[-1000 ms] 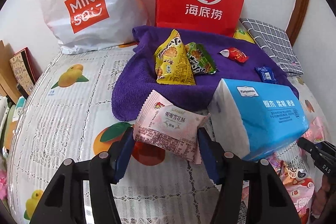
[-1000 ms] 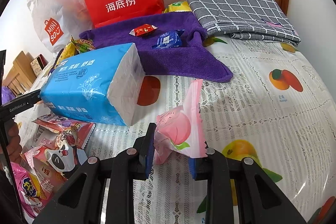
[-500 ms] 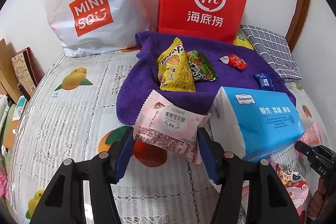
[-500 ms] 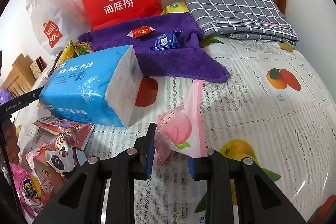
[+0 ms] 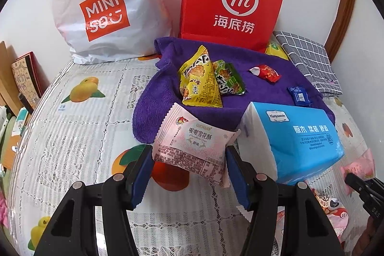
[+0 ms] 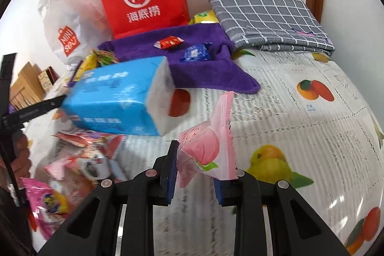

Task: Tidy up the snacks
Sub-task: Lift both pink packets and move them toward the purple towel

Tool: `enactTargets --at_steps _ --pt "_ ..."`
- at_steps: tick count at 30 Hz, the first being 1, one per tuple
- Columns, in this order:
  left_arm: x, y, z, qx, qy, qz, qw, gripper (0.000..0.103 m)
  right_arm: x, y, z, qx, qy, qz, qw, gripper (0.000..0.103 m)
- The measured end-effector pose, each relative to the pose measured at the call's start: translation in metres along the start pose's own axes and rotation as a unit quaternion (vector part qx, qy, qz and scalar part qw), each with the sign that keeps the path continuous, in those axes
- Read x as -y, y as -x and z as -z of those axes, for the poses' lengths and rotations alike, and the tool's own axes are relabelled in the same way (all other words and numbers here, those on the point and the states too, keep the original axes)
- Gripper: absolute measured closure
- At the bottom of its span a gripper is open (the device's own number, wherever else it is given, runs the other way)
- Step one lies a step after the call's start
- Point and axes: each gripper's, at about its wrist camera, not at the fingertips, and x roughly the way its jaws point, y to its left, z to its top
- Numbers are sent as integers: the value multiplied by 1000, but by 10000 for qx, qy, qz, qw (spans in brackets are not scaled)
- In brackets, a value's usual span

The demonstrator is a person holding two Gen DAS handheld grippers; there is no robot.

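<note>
While the left gripper is clamping the pale pink snack packet by its side edges above the desk, pitched down toward the purple towel at 12 o'clock, the packet is risking buckling free; the right gripper, angled down, is pinching the peach candy packet by one corner, risking a slip.

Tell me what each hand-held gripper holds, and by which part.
Left hand-held gripper: the pale pink snack packet, clamped across its near lower edge. Right hand-held gripper: the pink peach packet, pinched at its bottom end.
</note>
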Motion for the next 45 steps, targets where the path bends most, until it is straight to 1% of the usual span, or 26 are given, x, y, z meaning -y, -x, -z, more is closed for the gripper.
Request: enactTargets --at_steps 9,12,16,20,25,31,37,41,45 --pt "-1 -8 2 -169 12 17 9999 45 -24 32 -6 194 -26 -263 9995 77" --pt "-1 -5 5 -219 21 -16 9998 45 -34 39 -7 193 102 -301 9993 77" --pt "0 9 12 -194 -14 -25 9998 45 -48 45 -6 221 313 -297 9988 77" --pt "2 28 21 -187 -64 -21 9998 45 -57 52 -7 216 322 -434 9983 77" --pt "6 54 33 -201 -45 48 9998 45 -67 59 -11 257 408 -480 9977 77" --pt "18 83 40 -159 -22 214 9996 45 -74 65 -14 272 439 -564 9971 77" --pt "34 104 37 -86 -92 349 9993 45 -75 69 -17 290 448 -637 9965 78" --pt "47 113 28 -39 -159 560 9983 45 -76 75 -23 349 494 -669 9959 78" --pt "64 116 17 -13 -280 625 9977 45 -73 78 -31 403 485 -723 9954 78"
